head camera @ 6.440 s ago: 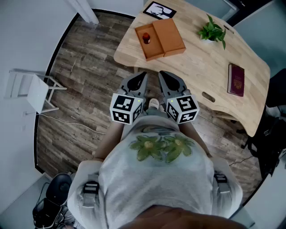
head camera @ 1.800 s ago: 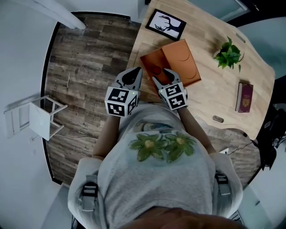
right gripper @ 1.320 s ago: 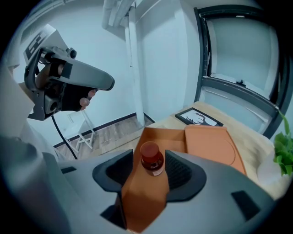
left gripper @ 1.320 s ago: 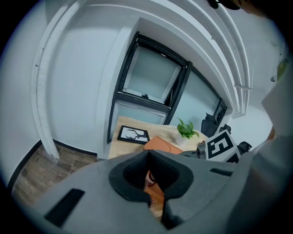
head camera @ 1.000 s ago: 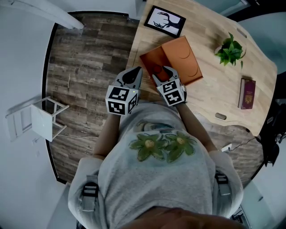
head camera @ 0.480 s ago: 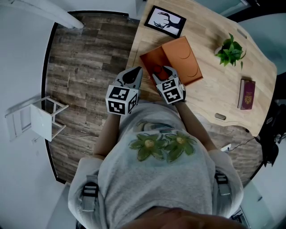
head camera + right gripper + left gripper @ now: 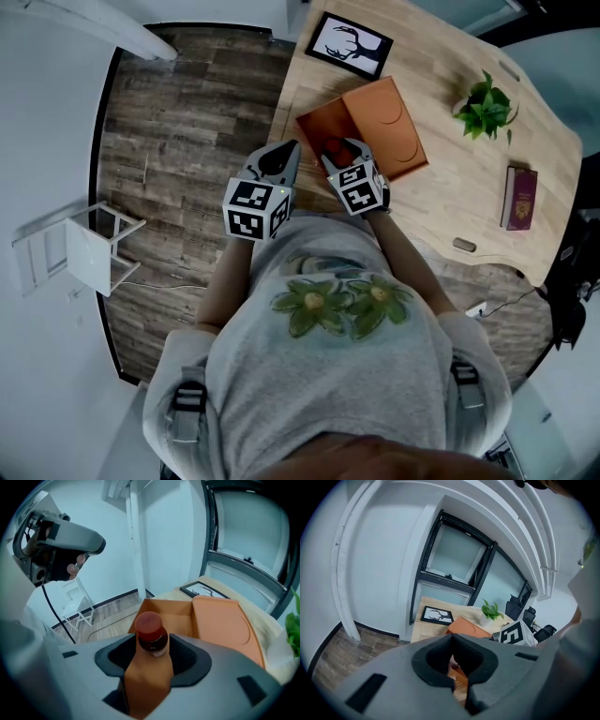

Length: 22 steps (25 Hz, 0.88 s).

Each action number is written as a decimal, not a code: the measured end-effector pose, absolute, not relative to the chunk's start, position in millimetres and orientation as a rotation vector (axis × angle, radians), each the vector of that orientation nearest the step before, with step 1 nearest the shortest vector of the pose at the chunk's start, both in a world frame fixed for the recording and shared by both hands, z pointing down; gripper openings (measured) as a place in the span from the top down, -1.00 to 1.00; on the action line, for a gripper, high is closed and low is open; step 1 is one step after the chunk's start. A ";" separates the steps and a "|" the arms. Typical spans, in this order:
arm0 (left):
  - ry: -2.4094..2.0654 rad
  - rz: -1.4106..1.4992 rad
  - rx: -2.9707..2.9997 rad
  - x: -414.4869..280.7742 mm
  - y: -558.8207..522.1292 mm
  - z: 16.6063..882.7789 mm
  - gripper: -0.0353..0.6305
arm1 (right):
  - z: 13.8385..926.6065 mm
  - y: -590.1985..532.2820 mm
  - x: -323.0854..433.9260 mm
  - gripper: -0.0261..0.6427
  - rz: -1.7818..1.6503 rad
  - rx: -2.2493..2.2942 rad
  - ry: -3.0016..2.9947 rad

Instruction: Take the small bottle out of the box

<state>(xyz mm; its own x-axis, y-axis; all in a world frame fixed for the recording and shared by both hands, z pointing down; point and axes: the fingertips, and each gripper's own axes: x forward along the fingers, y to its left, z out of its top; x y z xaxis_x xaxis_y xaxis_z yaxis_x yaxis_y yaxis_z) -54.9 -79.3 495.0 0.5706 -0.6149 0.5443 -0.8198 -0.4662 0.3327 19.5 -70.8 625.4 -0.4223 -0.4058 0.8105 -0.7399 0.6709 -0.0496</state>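
An open orange box [image 7: 319, 122] lies near the table's left edge, its lid [image 7: 386, 117] folded out to the right. The small bottle [image 7: 151, 630], dark with a red cap, stands upright inside the box [image 7: 176, 616]. My right gripper [image 7: 151, 644] reaches over the near wall, and its jaws press against both sides of the bottle. In the head view, a bit of the bottle [image 7: 336, 147] shows red between the right gripper's [image 7: 343, 152] fingers. My left gripper [image 7: 279, 152] hangs beside the table over the floor, jaws together and holding nothing; the left gripper view shows the left gripper [image 7: 452, 641] the same way.
On the wooden table [image 7: 450, 187] are a framed deer picture [image 7: 349, 44] behind the box, a potted plant [image 7: 486, 108], a maroon booklet [image 7: 518, 198] at far right and a small dark item [image 7: 463, 246] by the near edge. A white stool [image 7: 80, 253] stands on the floor at left.
Both grippers started low by my body, far from the box. The right one has since come over the box and around the bottle; in the last second it barely shifts. The left stays put.
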 end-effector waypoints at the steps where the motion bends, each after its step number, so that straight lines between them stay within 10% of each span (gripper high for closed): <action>1: -1.143 0.472 2.237 -55.5 -79.6 494.6 0.87 | 626.0 -70.8 19.5 0.33 0.517 0.880 -2.059; 22: -1.134 0.483 2.227 -54.7 -80.8 499.8 0.87 | 636.3 -78.3 13.0 0.34 0.519 0.879 -2.034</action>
